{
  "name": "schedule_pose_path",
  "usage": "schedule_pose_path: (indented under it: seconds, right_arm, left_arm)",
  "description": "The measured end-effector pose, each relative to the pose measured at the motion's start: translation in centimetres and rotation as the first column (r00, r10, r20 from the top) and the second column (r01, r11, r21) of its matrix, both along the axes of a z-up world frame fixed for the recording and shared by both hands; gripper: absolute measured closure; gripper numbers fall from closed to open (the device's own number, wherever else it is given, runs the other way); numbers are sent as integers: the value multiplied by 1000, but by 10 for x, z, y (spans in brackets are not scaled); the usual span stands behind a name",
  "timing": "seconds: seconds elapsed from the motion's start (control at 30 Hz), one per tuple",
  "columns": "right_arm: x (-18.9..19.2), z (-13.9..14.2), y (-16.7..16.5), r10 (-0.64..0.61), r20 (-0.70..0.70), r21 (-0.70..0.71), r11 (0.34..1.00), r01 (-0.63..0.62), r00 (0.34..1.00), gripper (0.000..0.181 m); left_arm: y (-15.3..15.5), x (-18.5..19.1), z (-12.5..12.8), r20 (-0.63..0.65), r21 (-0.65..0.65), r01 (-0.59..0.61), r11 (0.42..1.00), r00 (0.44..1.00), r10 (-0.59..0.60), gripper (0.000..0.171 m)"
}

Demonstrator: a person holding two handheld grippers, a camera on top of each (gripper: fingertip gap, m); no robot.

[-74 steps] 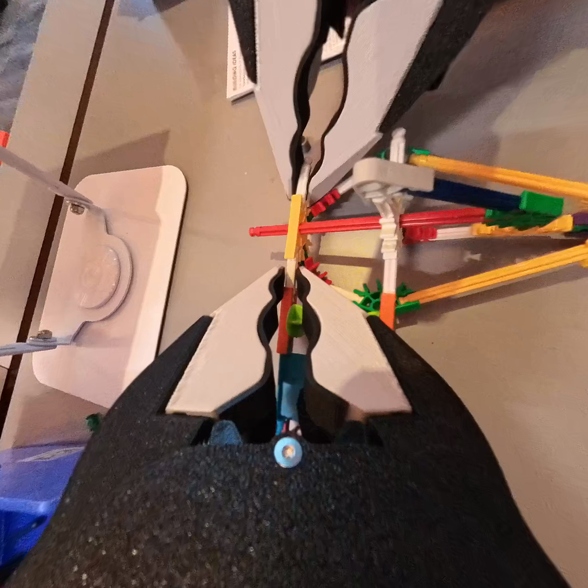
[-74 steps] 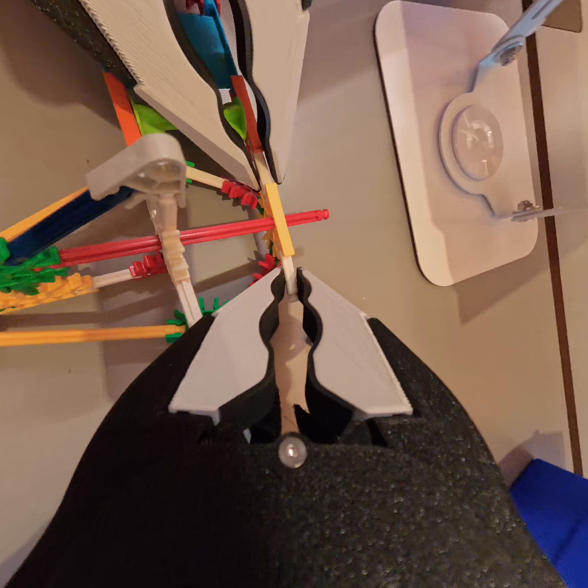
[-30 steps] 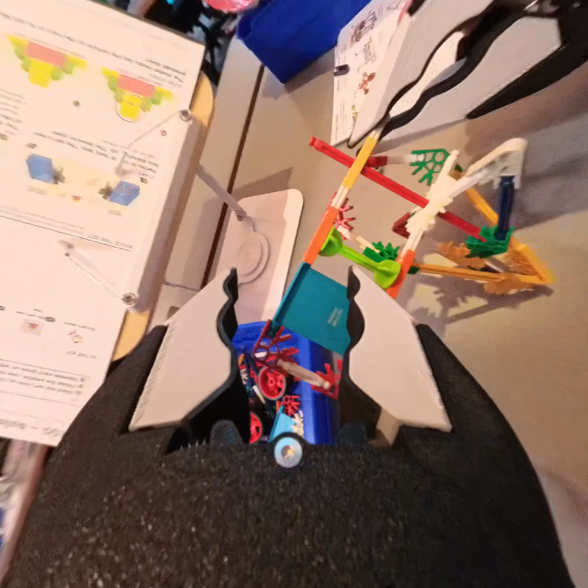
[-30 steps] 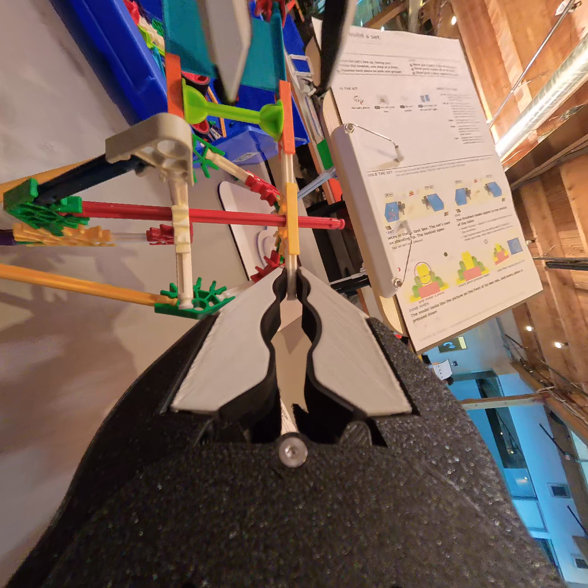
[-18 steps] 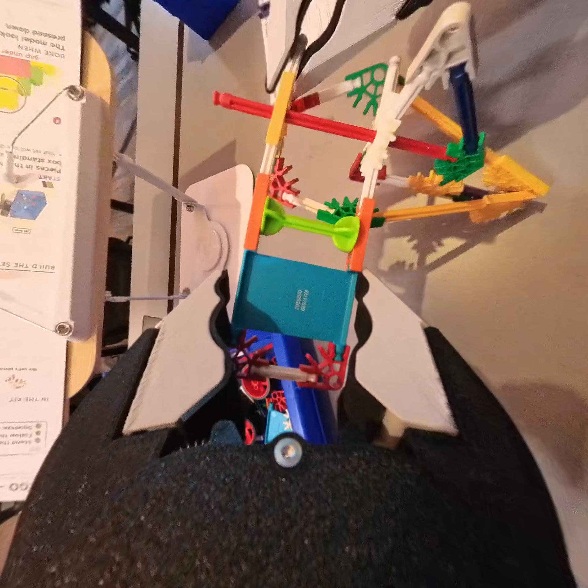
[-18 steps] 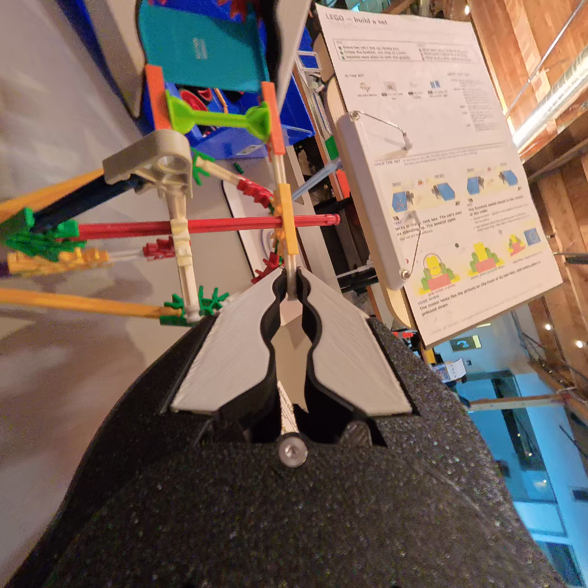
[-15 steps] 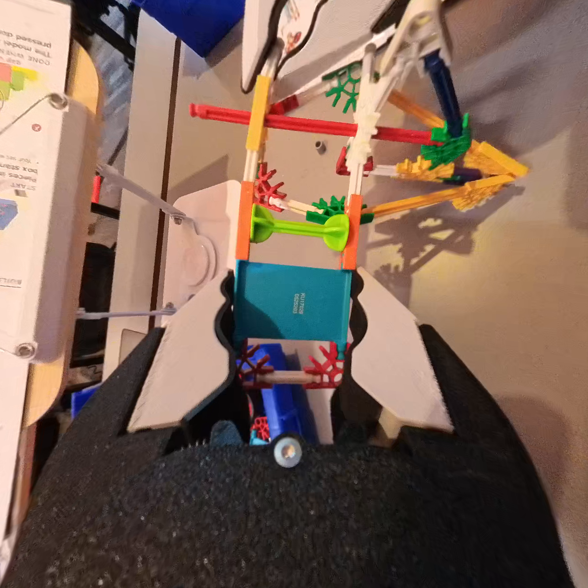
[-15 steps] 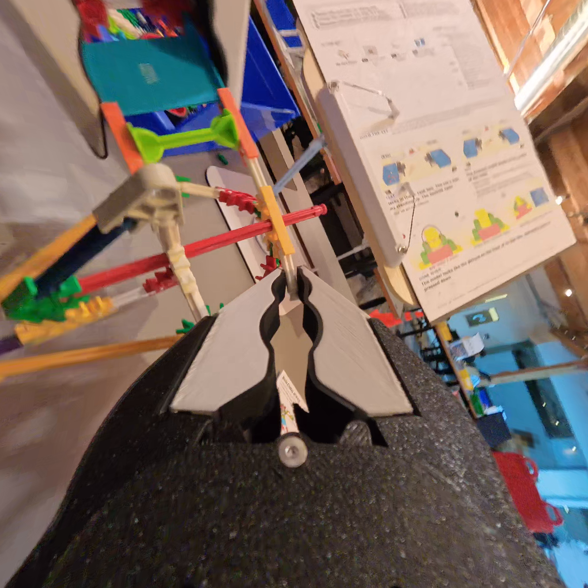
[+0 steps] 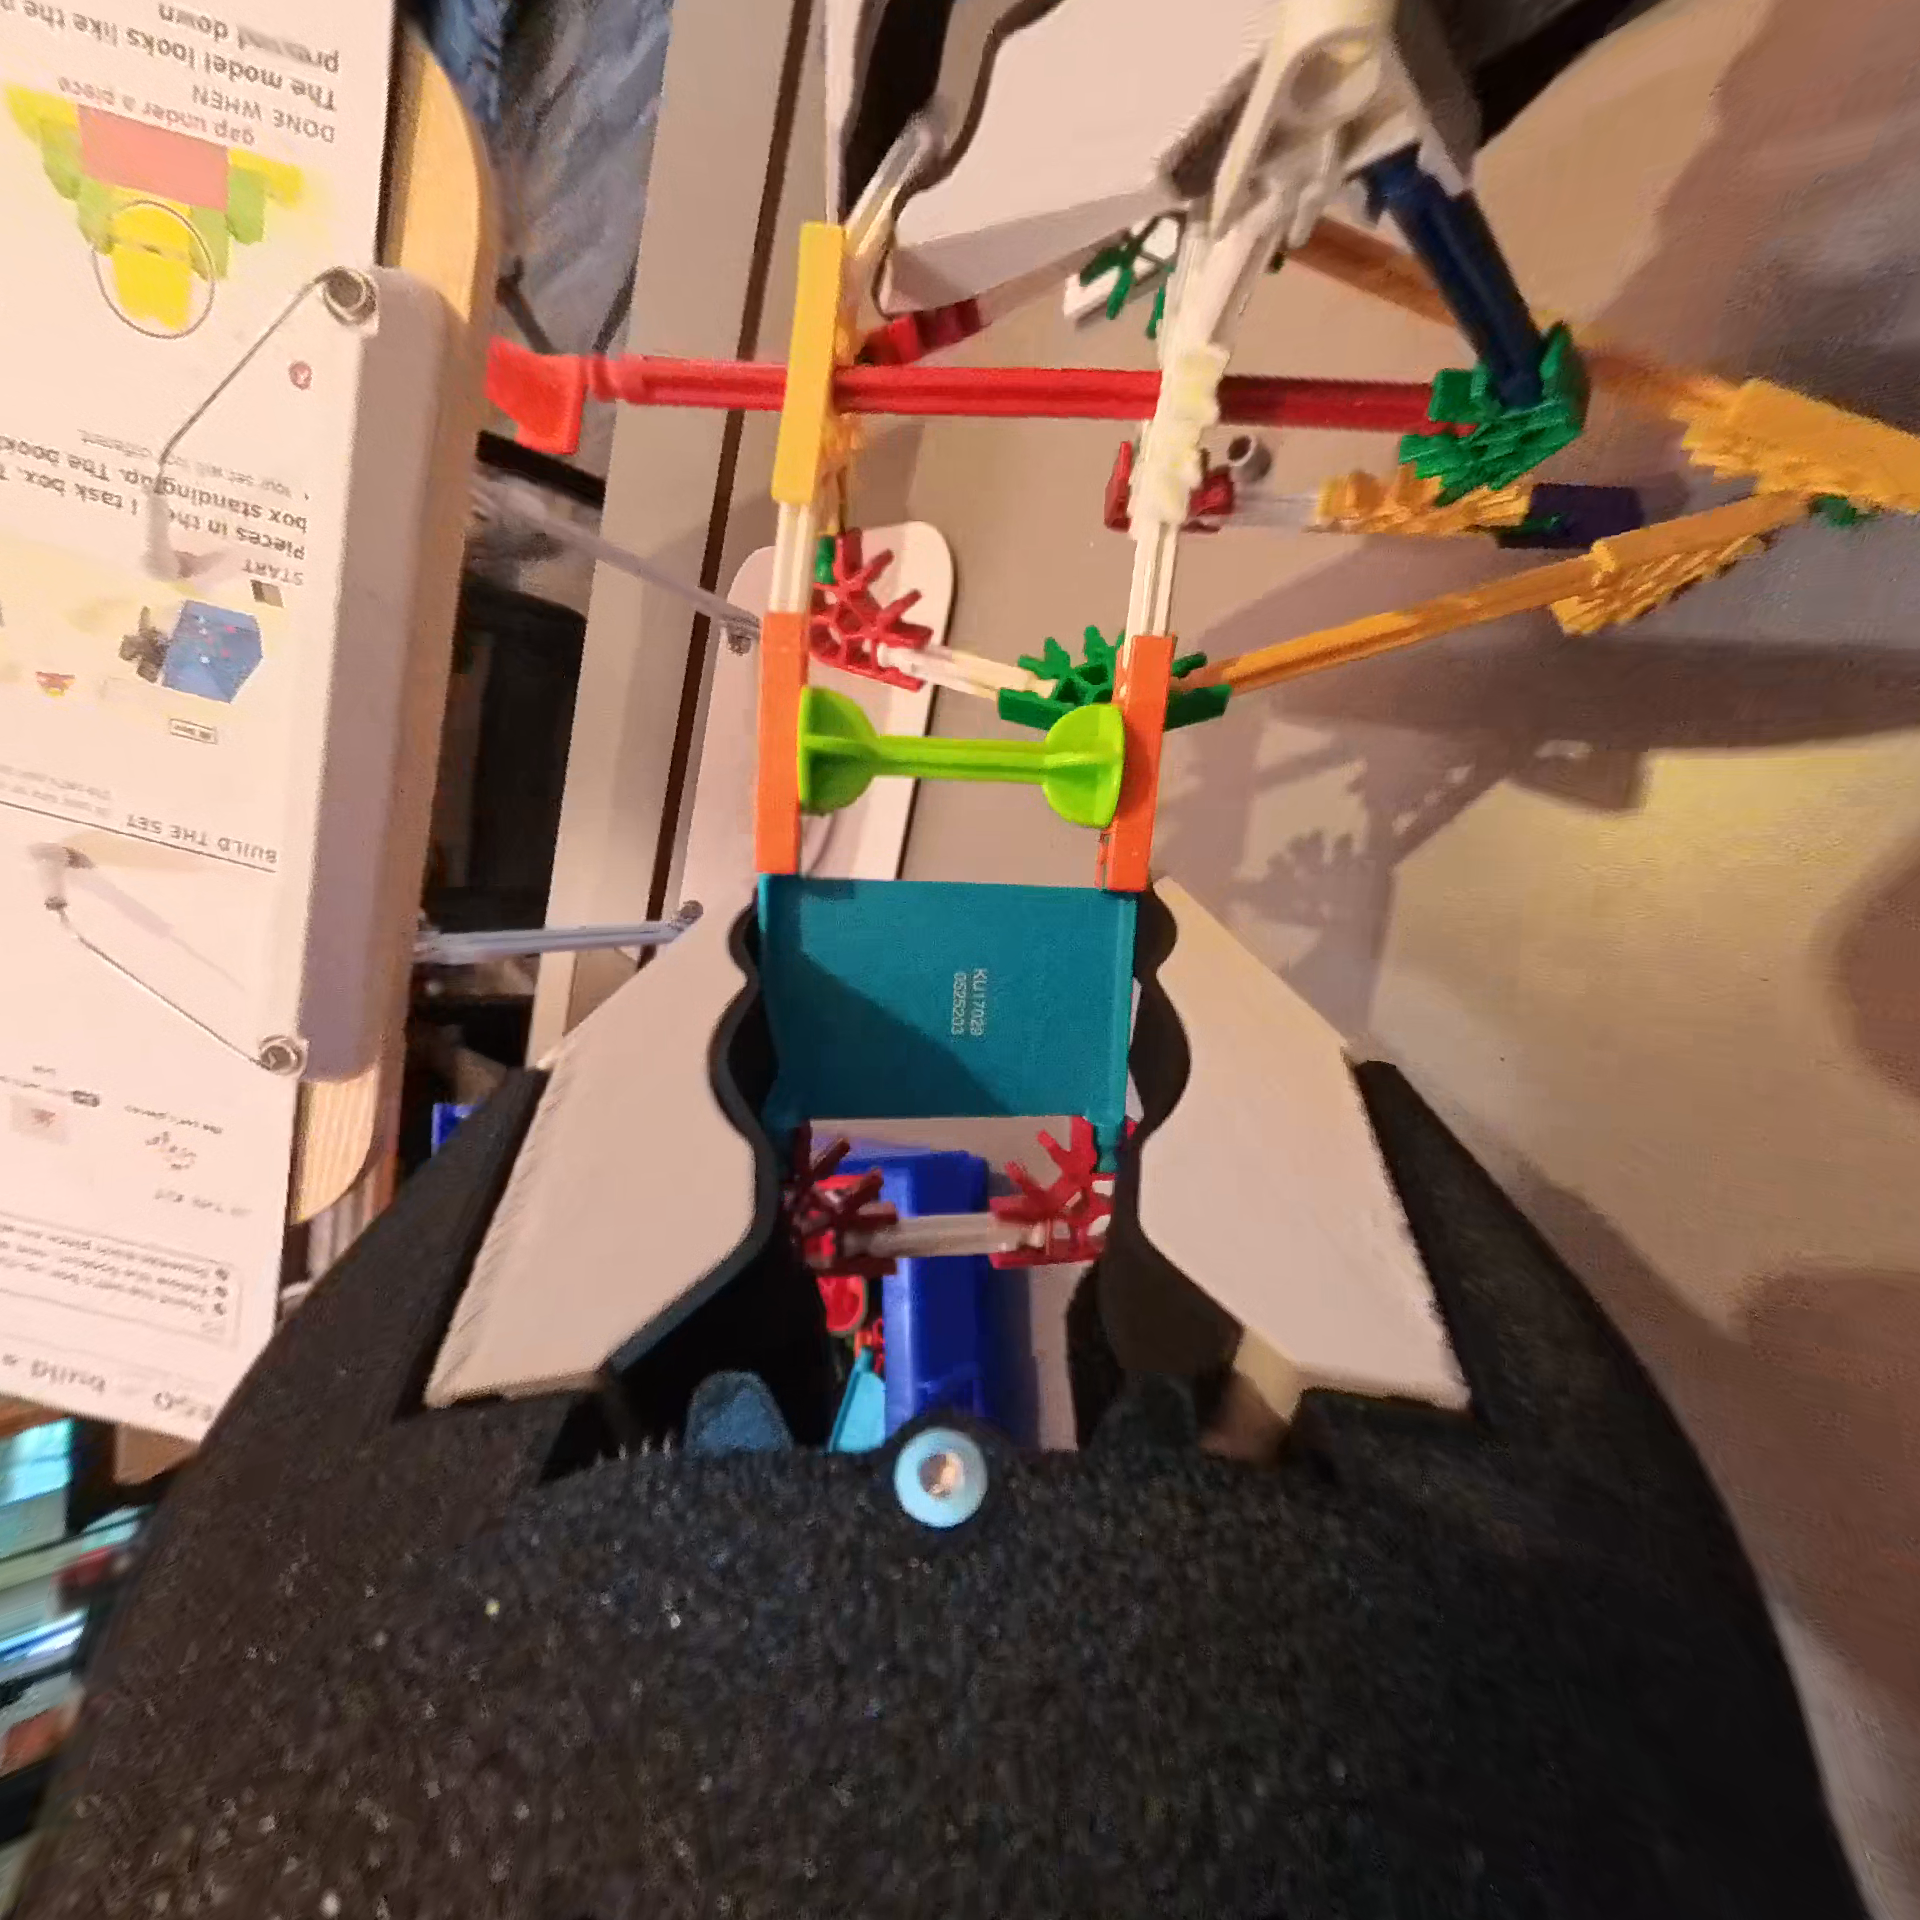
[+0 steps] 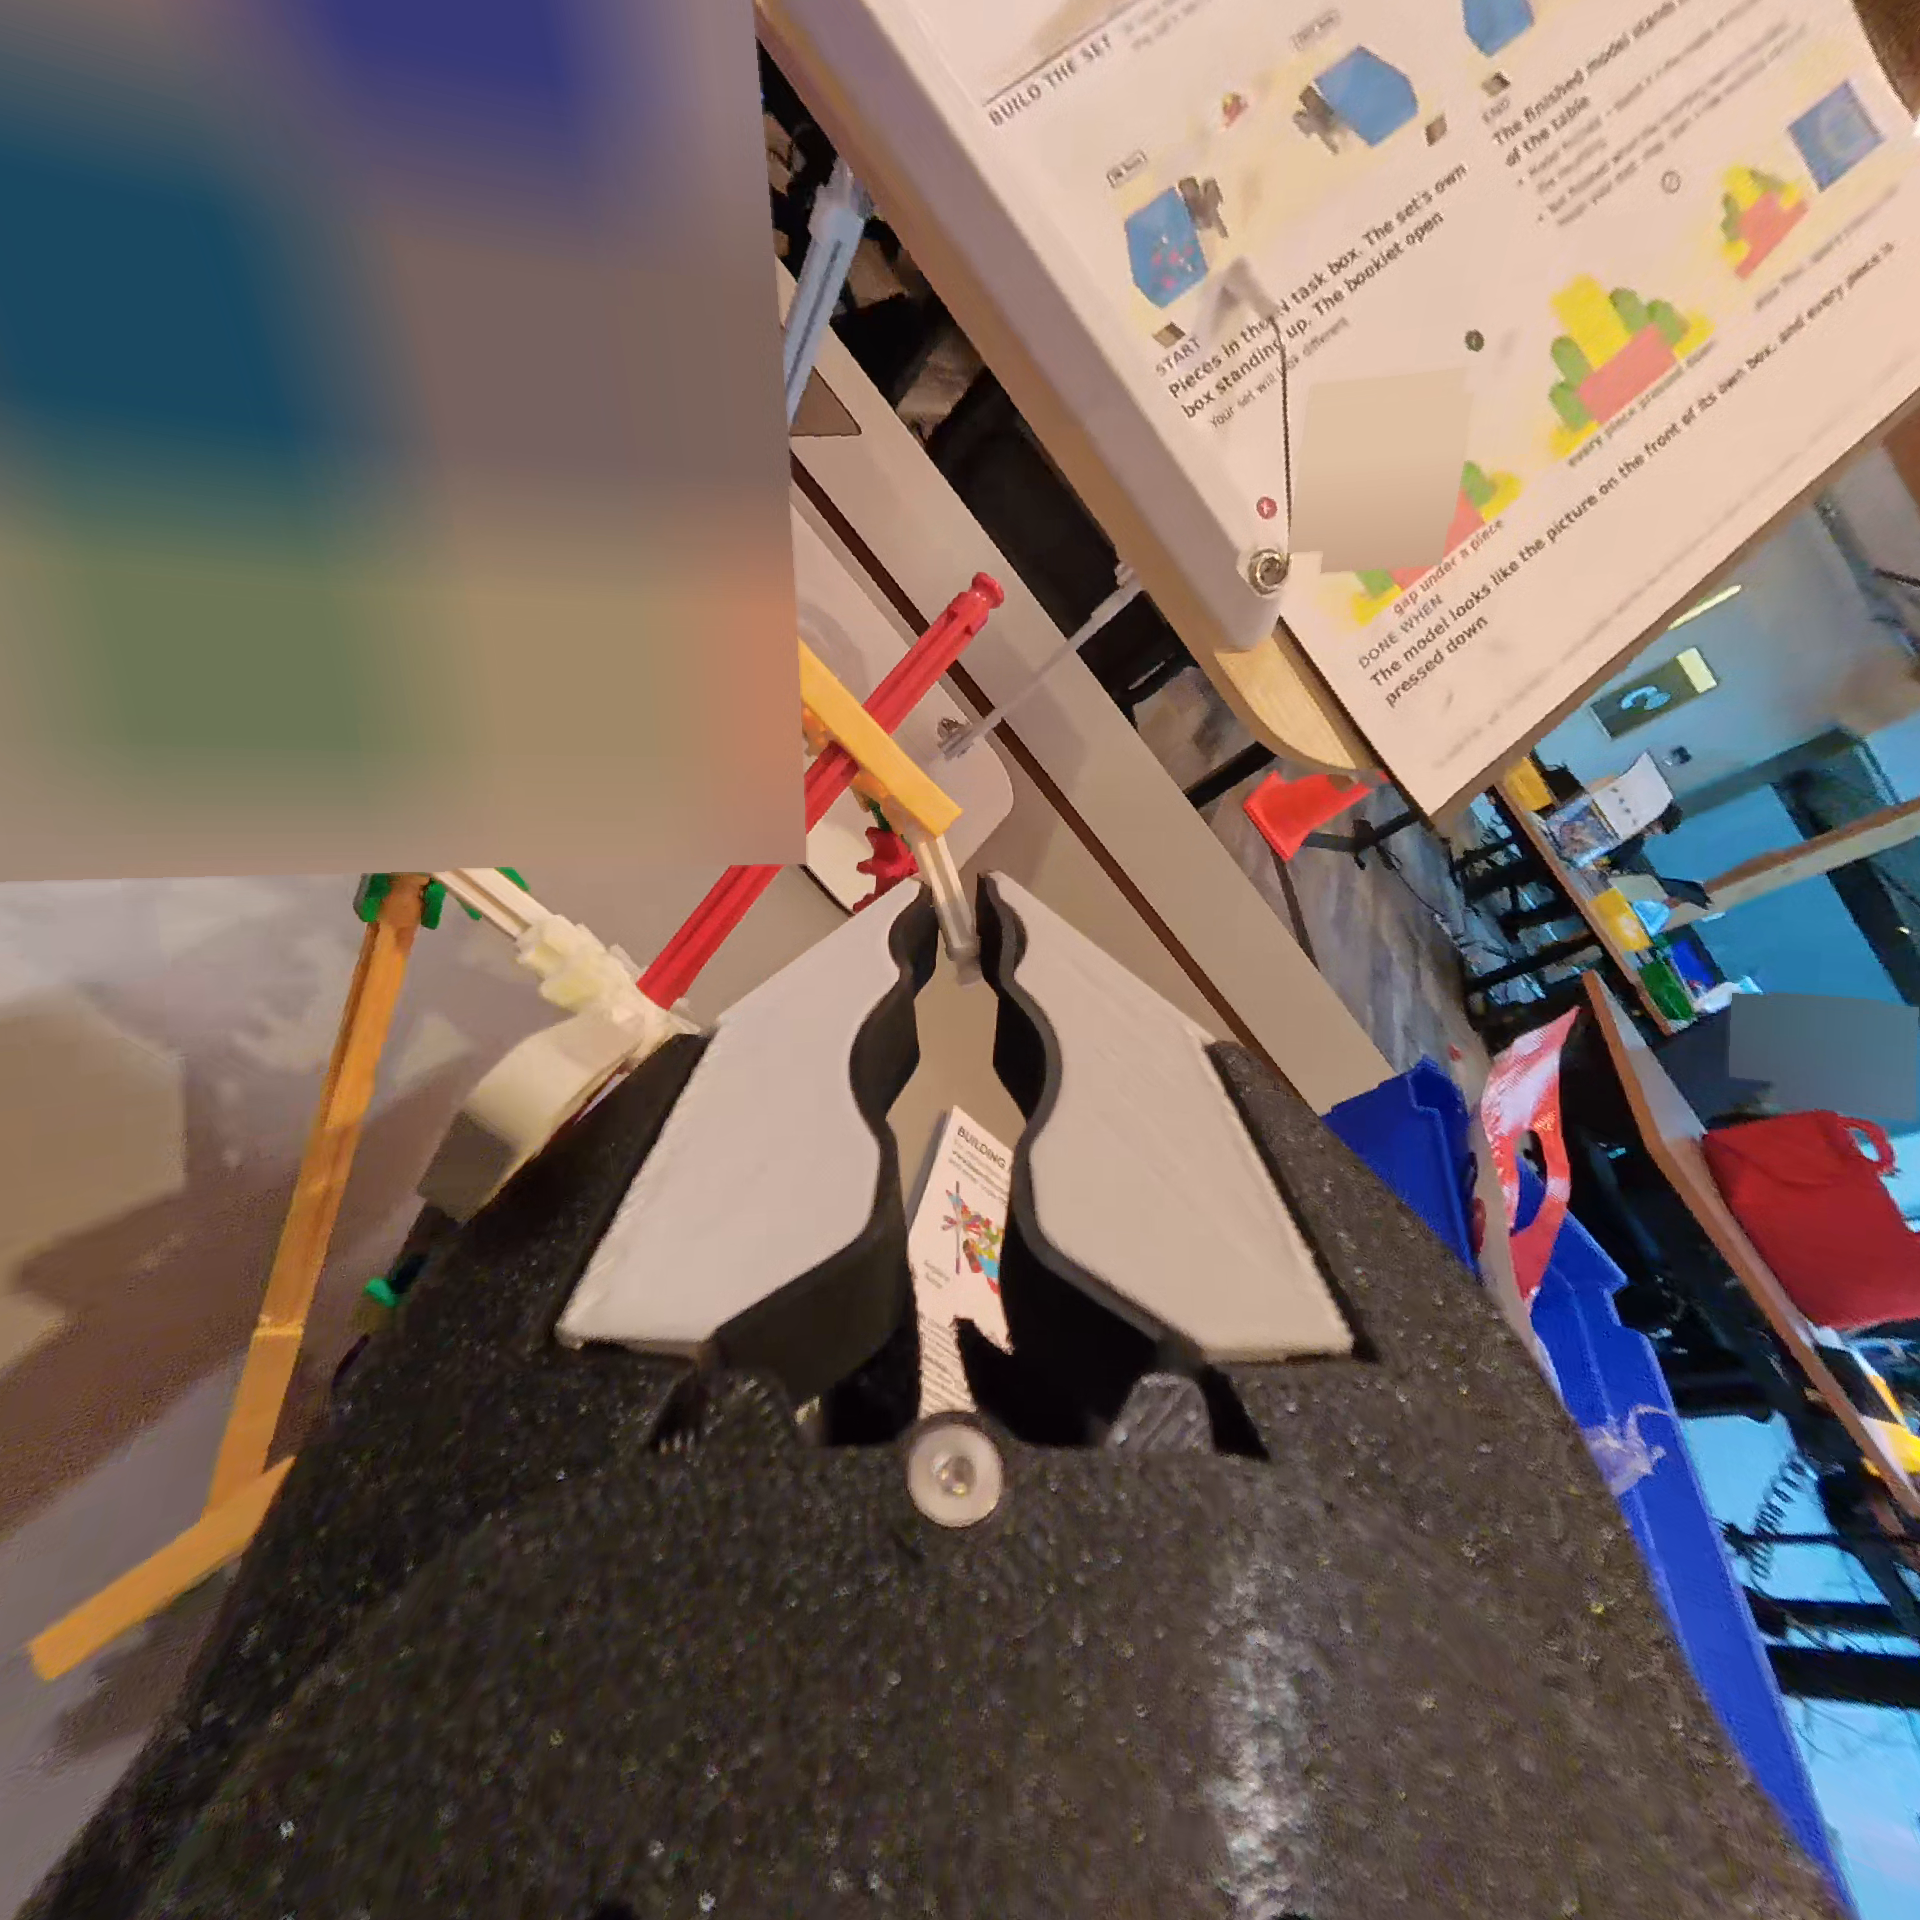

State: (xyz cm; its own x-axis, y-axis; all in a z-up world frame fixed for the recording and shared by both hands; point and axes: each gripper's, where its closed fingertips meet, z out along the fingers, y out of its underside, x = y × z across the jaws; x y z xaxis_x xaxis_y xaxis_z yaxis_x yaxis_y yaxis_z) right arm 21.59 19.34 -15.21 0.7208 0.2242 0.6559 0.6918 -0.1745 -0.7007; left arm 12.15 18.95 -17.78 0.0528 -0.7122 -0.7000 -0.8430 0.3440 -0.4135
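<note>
The rod model (image 9: pixel 1039 384) has turned since a couple of seconds ago. Then it was edge-on to the left gripper (image 9: pixel 951 904), whose fingers were clenched narrow on the teal panel (image 9: pixel 914 997). Now the panel faces that camera flat and the fingers stand wide, pressed on its two side edges, grasping it across its width. The right gripper (image 10: pixel 951 894) keeps its fingers clenched on the white rod (image 10: pixel 951 920) at the model's far end, though its view has swung up toward the room. The model hangs between the two over the bench (image 9: pixel 1558 1039), with the blue bin (image 9: pixel 935 1278) near, below the panel.

Small embossed characters mark the panel. A printed sheet with pictures covers the board (image 9: pixel 156 623) on the left, and a booklet (image 10: pixel 966 1236) bears print too
</note>
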Motion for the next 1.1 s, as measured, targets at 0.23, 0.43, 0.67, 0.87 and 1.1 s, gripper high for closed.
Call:
schedule_pose_path:
  seconds: [0.23, 0.43, 0.67, 0.87, 1.1]
  right_arm:
    - [8, 15, -5, -29, -92, 36, 999, 32, 995, 177]
    - [15, 36, -5, -52, -254, 74, 995, 72, 966, 176]
    - [17, 32, 0, -76, -441, 33, 994, 100, 894, 177]
    - [11, 31, 1, -53, -598, 11, 997, 74, 800, 180]
    - [8, 38, -9, 67, -624, 11, 997, -77, 779, 180]
  left_arm:
    - [7, 8, 14, 17, 205, -28, 978, 1000, 25, 107]
    - [6, 16, 39, 63, 363, -44, 931, 998, 23, 108]
    - [11, 20, 45, 68, 485, -61, 872, 997, 32, 107]
    - [12, 20, 35, 59, 499, -56, 865, 998, 31, 107]
    - [9, 9, 44, 64, 452, -23, 892, 998, -7, 106]
